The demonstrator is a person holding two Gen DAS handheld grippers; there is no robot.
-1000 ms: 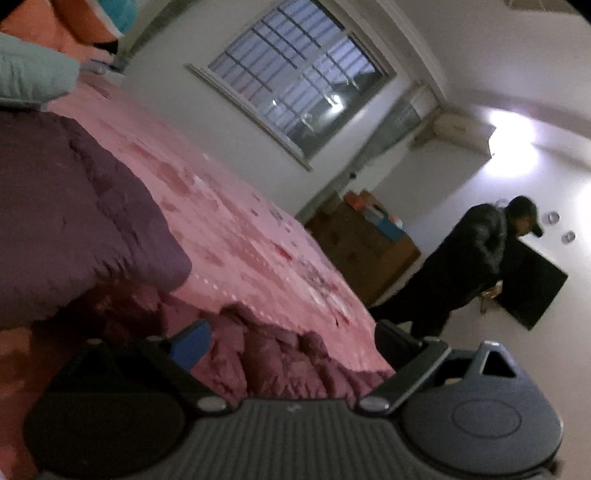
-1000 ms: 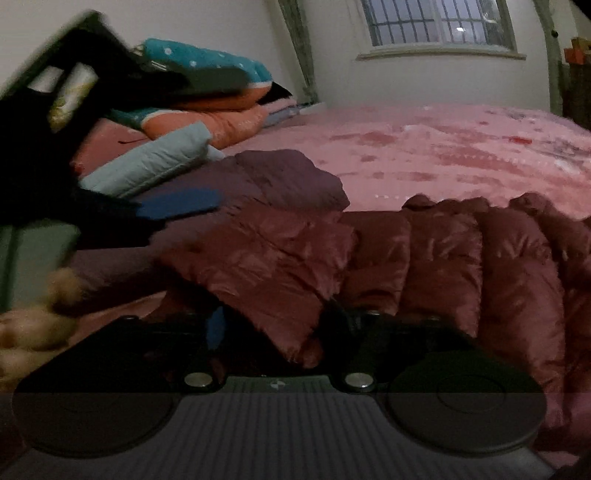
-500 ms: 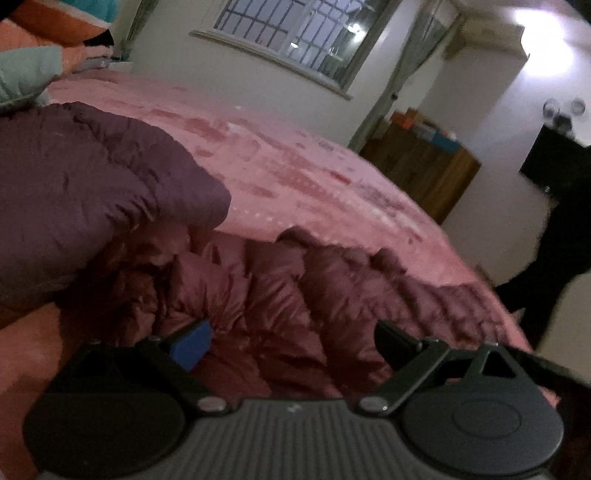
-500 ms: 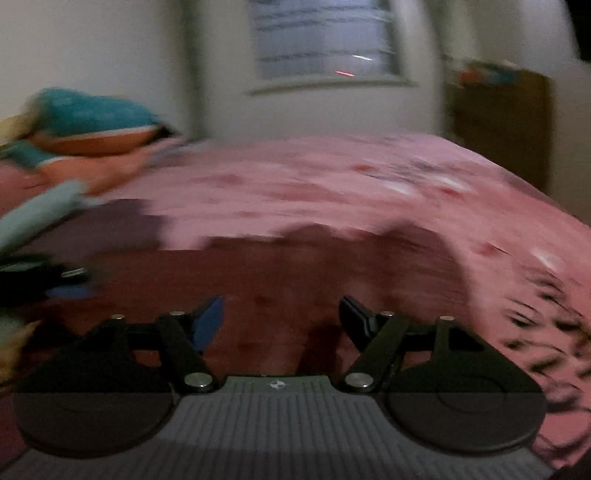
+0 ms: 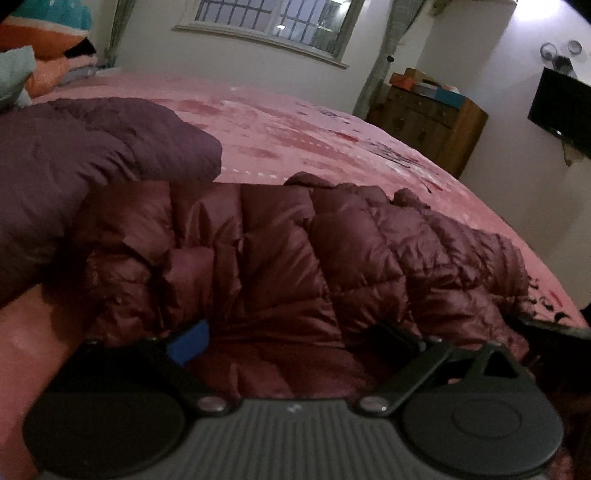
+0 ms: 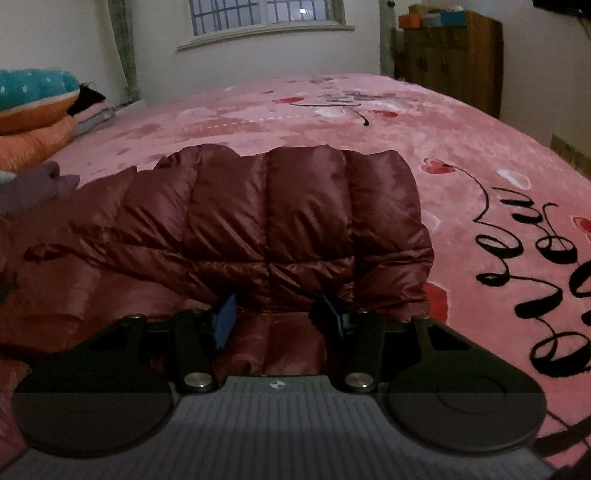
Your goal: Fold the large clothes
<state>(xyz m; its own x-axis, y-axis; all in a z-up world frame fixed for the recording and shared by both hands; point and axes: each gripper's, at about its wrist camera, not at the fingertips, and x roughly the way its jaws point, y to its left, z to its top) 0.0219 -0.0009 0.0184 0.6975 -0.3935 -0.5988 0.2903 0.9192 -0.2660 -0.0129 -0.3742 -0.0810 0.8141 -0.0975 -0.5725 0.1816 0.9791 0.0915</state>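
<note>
Quick look from both wrist cams. Dark red puffer jacket [image 5: 332, 258] sprawled across the pink blanket [image 5: 314, 140] on the bed, running from about 9 o'clock to 3 o'clock in the left view, quilted side up and pretty rumpled. Bumping up against a purple quilt [image 5: 92, 155] at 10 o'clock, touching or overlapping it along that edge (too dim to tell which).

Left gripper [image 5: 290, 338] down at 6 o'clock, spread wide, with the blue pad on one side, the dark finger on the other and a broad stretch of jacket lying between them. Not squeezing anything.

Over in the right view, same jacket [image 6: 277, 214] dead centre, its end folded over into a rounded lump towards 12 o'clock. Right gripper [image 6: 279, 314] at 6 o'clock, about halfway in and just been closing, with the near edge of the jacket filling the gap between the blue pads. No visible pinch in the cloth, so calling it not clamped.

Elsewhere: orange and teal pillows [image 6: 33, 110] stacked at 9 to 10 o'clock in the right view, a wooden cabinet [image 5: 428, 122] at 2 o'clock in the left view, a barred window [image 6: 266, 14] up at 12. Black swirly lettering on the blanket [image 6: 480, 147] at 3 o'clock.
</note>
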